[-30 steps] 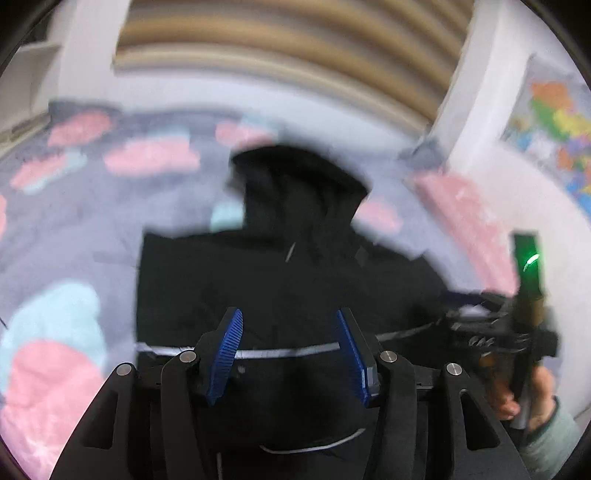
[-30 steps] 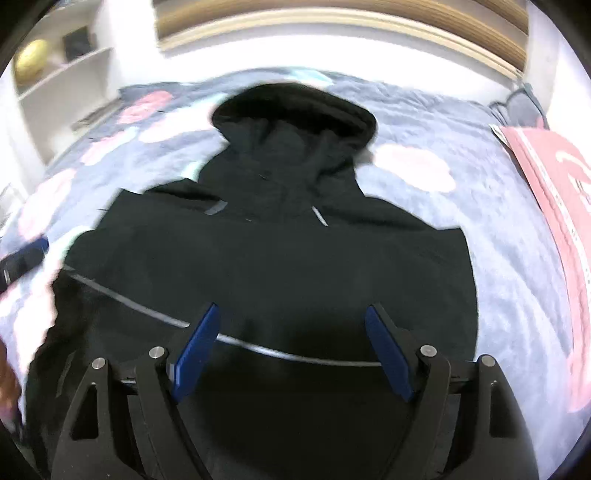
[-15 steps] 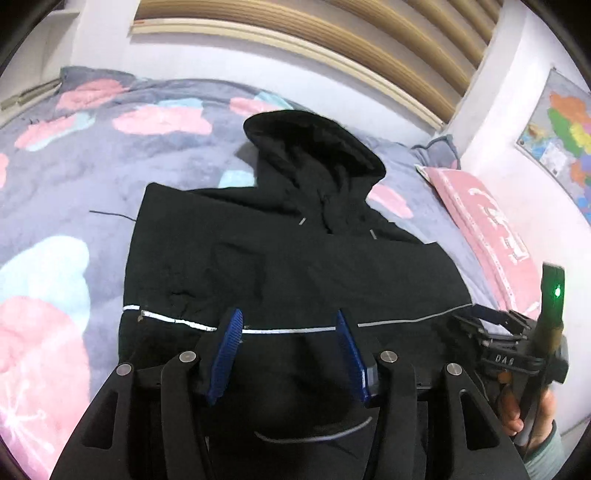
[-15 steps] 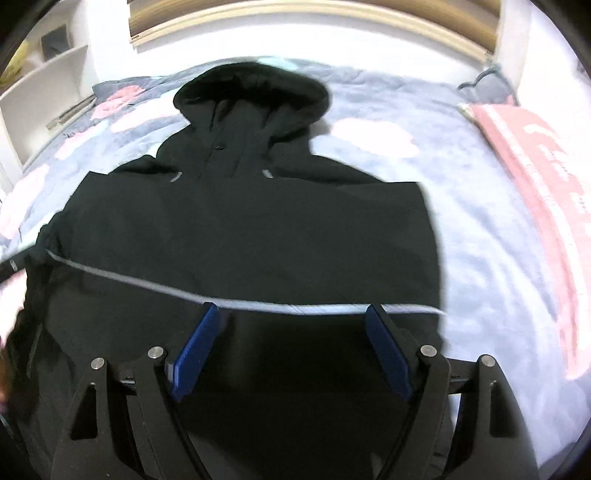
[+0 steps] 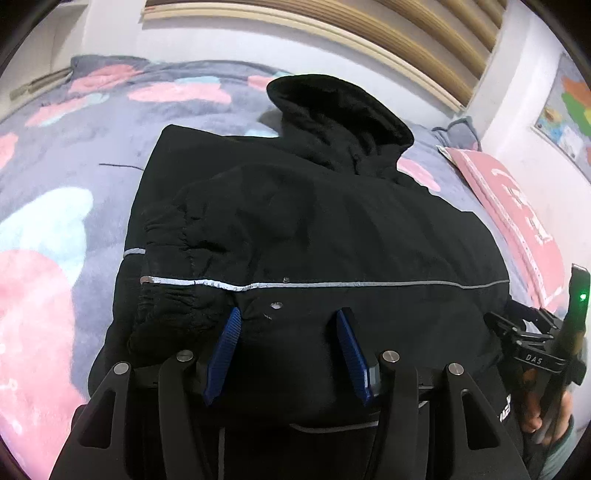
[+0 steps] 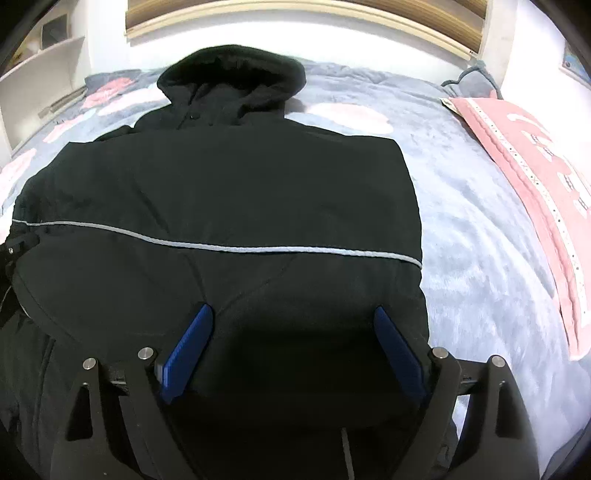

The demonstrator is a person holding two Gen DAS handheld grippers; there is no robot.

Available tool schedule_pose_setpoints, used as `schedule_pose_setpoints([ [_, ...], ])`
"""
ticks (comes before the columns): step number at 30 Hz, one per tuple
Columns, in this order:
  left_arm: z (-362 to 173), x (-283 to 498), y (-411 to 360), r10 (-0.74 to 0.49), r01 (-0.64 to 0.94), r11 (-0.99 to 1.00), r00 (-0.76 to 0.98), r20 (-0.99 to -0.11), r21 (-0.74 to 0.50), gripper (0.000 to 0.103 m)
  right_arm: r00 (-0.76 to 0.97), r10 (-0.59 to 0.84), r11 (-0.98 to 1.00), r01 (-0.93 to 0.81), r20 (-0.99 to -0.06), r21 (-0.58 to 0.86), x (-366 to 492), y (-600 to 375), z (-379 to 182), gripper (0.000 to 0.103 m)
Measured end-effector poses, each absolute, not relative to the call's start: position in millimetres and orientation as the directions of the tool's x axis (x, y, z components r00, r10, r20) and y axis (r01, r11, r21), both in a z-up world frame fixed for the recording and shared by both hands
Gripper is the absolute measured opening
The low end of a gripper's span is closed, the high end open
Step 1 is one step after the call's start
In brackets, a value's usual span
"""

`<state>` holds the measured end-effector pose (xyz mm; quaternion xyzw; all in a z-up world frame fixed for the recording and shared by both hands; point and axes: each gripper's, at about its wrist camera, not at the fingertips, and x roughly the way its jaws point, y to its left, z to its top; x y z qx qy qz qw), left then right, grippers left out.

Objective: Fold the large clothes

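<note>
A large black hooded jacket (image 5: pixel 314 229) with a thin reflective stripe lies on the bed, hood pointing away. Its sleeves are folded in across the body; an elastic cuff (image 5: pixel 166 306) lies at the left. My left gripper (image 5: pixel 288 332) is open and empty, low over the jacket's near part just below the stripe. My right gripper (image 6: pixel 291 332) is open wide and empty, over the jacket (image 6: pixel 229 192) toward its right side. The right gripper also shows in the left wrist view (image 5: pixel 532 343), at the jacket's right edge.
The bed has a grey blanket (image 5: pixel 74 155) with pink and pale blue patches. A pink cloth (image 6: pixel 532 177) lies along the bed's right side by the white wall. A slatted headboard (image 5: pixel 332 26) is at the far end, white shelves (image 6: pixel 40 62) at far left.
Both grippers have moved forward and lower over the jacket, so it fills more of each view. Both stay open and empty. The jacket itself lies as before.
</note>
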<state>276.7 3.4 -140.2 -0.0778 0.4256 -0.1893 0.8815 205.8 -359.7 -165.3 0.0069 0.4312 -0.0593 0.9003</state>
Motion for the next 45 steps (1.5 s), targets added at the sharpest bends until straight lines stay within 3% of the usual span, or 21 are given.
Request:
schedule_pose_setpoints([
  [7,-123,295,-6,-0.358,0.222,0.933,0.491,-0.794,-0.284,0.056,0.553,-0.121,0.989,0.140,-0.825,-0.051,220,-359,-162,0.093],
  [13,-53,304,4,-0.396,0.207,0.918,0.442,-0.805,-0.338,0.056,0.378,-0.035,0.986,0.165,-0.925,0.030,232,-374,-123,0.093],
  [20,38,340,11,-0.421,0.220,0.907,0.499,-0.758,-0.359,0.056,0.435,-0.020,0.974,0.210,-0.900,0.080,252,-388,-25,0.093],
  [27,93,382,5,-0.418,0.208,0.906,0.562,-0.713,-0.367,0.056,0.543,-0.027,0.982,0.171,-0.839,0.079,298,-395,60,0.093],
  [31,91,428,-4,-0.414,0.205,0.908,0.560,-0.717,-0.365,0.067,0.559,-0.010,0.980,0.170,-0.829,0.103,342,-399,68,0.093],
  [45,-38,616,-51,-0.397,0.143,0.917,0.429,-0.812,-0.372,0.067,0.399,0.047,0.971,0.196,-0.916,0.136,527,-406,-61,0.093],
])
